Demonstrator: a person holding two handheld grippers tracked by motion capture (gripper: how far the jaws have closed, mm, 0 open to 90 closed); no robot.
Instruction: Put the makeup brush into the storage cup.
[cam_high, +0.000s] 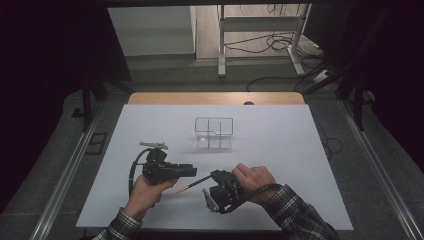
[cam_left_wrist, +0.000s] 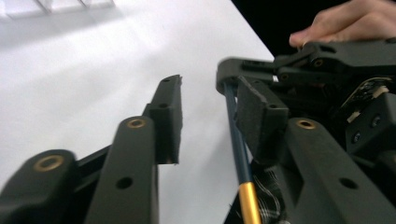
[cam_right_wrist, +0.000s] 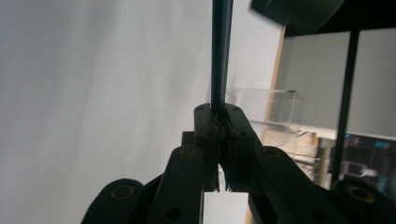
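Note:
A thin pen (cam_high: 192, 184) with a dark shaft and a gold end hangs slanted just above the white table cover (cam_high: 290, 160), between the two hands. My right gripper (cam_high: 216, 176) is shut on its dark end; in the right gripper view the jaws (cam_right_wrist: 219, 112) pinch the shaft (cam_right_wrist: 220, 46), which rises straight up from them. My left gripper (cam_high: 191, 171) points right toward the pen. In the left gripper view its jaws (cam_left_wrist: 208, 93) stand apart, and the shaft (cam_left_wrist: 237, 140) runs close beside the right-hand pad (cam_left_wrist: 259, 116), clear of the other pad.
A clear plastic box (cam_high: 214, 132) with several compartments stands at mid-table beyond both grippers, also visible as the clear box (cam_right_wrist: 266, 107). A wooden table edge (cam_high: 215, 98) runs along the far side. A metal stand (cam_high: 260, 30) and cables sit on the floor behind.

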